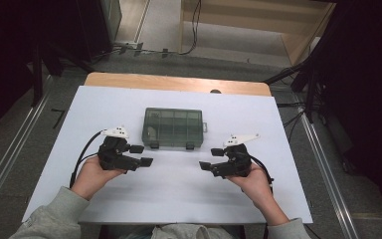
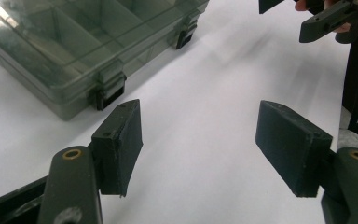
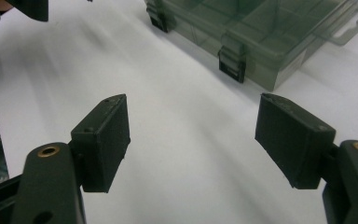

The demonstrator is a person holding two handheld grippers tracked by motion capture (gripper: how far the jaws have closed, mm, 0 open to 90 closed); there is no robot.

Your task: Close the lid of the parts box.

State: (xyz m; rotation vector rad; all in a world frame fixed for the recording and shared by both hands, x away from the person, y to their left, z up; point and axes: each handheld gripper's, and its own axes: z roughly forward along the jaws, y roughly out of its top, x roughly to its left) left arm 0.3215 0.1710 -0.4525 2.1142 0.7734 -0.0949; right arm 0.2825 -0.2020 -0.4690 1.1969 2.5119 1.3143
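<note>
A smoky clear plastic organizer box (image 1: pixel 173 128) with a closed lid and two front latches sits mid-table on the white sheet. My left gripper (image 1: pixel 142 155) rests low at the box's front left corner, jaws wide apart and empty; its own view has the box (image 2: pixel 74 42) at upper left and my left gripper (image 2: pixel 198 144) over bare sheet. My right gripper (image 1: pixel 210 159) lies at the box's front right, open and empty, pointing left. In the right gripper view the box (image 3: pixel 261 32) is at upper right, with my right gripper (image 3: pixel 193 140) over bare sheet. The two grippers face each other.
The white sheet (image 1: pixel 179 189) covers most of the wooden table (image 1: pixel 129 79). Black stands and cables flank the table on both sides. The box has a hang tab (image 3: pixel 349 25) on its right end. Bare sheet lies between the grippers.
</note>
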